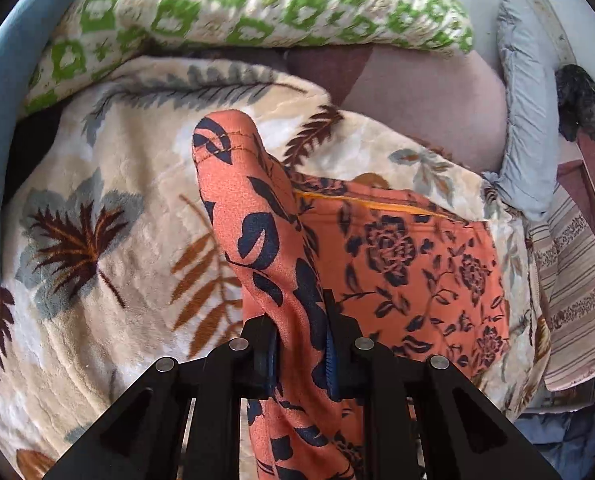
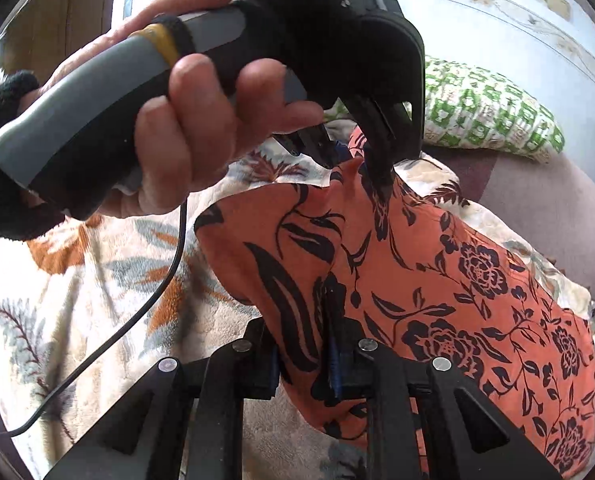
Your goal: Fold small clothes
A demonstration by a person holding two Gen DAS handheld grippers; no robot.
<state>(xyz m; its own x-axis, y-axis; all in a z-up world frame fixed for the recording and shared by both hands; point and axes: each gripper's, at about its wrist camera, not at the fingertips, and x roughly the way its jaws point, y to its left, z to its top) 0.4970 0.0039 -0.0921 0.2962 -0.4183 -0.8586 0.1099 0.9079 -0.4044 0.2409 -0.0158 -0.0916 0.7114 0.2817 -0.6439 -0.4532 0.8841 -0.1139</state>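
Note:
An orange garment with a dark floral print (image 1: 417, 264) lies on a leaf-printed blanket (image 1: 97, 220). My left gripper (image 1: 300, 356) is shut on a lifted fold of it, which stands up between the fingers and curls forward. In the right wrist view my right gripper (image 2: 303, 360) is shut on another edge of the same garment (image 2: 477, 280), raised off the blanket. Beyond it, a hand (image 2: 201, 120) holds the left gripper (image 2: 357, 160), which pinches the cloth's far corner.
A green-patterned pillow (image 1: 257, 0) lies at the back of the bed, a grey-blue cushion (image 1: 525, 120) and a striped cloth (image 1: 577, 300) to the right. A mauve sheet (image 1: 437, 100) shows behind the blanket. A black cable (image 2: 137, 300) hangs from the left gripper's handle.

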